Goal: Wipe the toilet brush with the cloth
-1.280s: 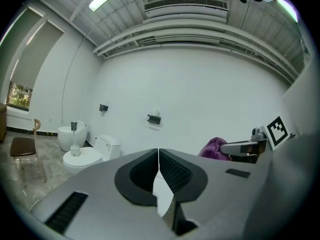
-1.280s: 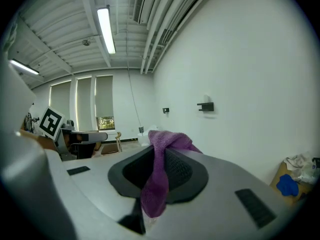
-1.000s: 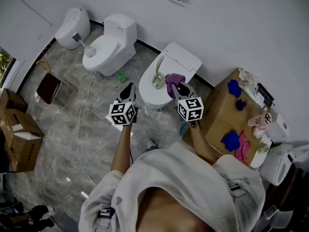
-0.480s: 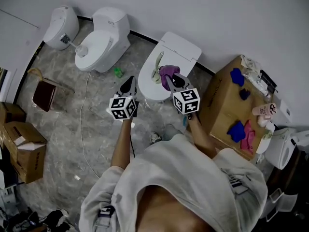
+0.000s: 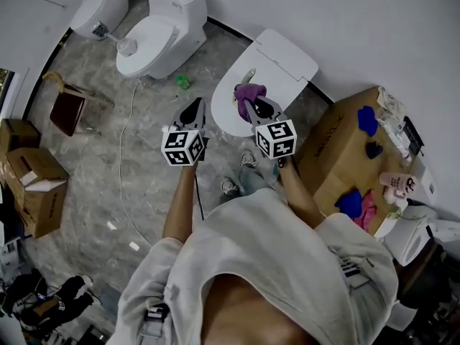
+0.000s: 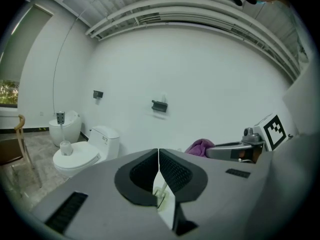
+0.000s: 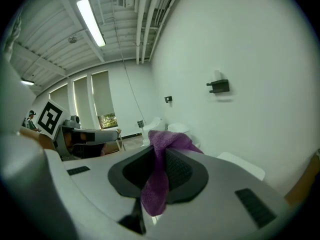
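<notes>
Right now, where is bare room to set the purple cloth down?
The brown cardboard box's top is bare toward the open white toilet; blue cloths and a pink cloth crowd its far side. Marble floor beside the white cable is free.

We have the near toilet [image 5: 284, 52] ahead, against the wall, with the toilet brush [image 5: 246, 77] lying on it. The right gripper [image 5: 248, 106] is over the bowl, the cloth [image 5: 249, 91] in its jaws and just beside the brush. The left gripper [image 5: 192, 112] is left of the bowl, over the floor. The second toilet [image 5: 154, 34] and third toilet [image 5: 100, 6] stand further left, the cardboard box [image 5: 338, 149] right.
</notes>
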A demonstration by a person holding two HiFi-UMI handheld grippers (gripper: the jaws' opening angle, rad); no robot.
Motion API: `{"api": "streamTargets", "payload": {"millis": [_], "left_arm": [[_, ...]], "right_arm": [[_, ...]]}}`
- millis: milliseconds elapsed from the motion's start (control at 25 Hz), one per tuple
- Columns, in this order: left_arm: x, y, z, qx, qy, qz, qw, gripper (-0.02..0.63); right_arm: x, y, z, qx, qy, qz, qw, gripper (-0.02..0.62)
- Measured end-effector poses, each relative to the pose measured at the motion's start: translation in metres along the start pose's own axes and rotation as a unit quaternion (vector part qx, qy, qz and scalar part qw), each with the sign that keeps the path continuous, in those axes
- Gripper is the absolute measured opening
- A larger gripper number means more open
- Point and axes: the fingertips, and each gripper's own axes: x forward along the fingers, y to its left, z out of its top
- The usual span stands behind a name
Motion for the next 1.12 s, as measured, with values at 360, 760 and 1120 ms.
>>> {"api": "streamTargets", "payload": {"millis": [360,760,1120], "left_arm": [[0.017,0.008,-0.002,0.002,0.023,0.056,0.9982,0.023],[0.035,0.01,-0.015,-0.005,0.045,0.053,0.9976,0.023],[0.041,0.024,-0.018,-0.011,0.052,0.045,0.9976,0.023]], "right_arm": [[0.043,-0.021,-0.025,0.036,0.031,0.053,0.997,0.074],[0.068,-0.038,-0.047,0.057,0.063,0.054,0.995,0.072],[0.087,-0.042,-0.073,0.066,0.097,0.041,0.992,0.072]]}}
